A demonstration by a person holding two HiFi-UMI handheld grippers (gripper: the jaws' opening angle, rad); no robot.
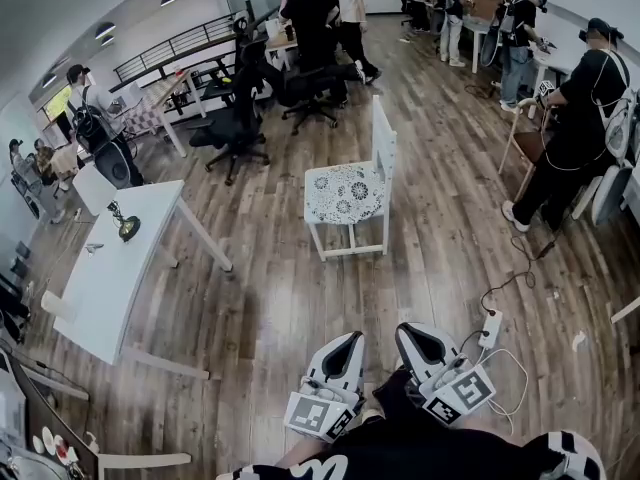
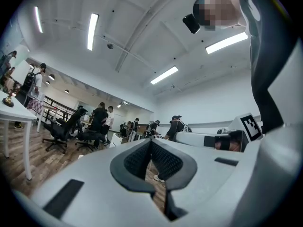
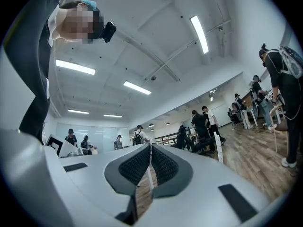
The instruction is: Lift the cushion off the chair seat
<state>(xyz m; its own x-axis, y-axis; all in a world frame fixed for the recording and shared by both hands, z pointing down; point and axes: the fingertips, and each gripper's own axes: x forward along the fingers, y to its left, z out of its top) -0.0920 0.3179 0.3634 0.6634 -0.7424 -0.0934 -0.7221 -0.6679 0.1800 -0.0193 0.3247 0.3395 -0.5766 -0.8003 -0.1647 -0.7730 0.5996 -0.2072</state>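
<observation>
I see the white floral-patterned cushion (image 1: 345, 193) lying flat on the white chair (image 1: 381, 148) seat, well ahead of me.

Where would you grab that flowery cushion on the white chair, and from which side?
Probably its front edge, the one away from the backrest. The cushion lies flat on the seat of the chair, and the upright backrest blocks one side, so come from the open front, left in the head view, and pinch the soft edge top and bottom.
</observation>
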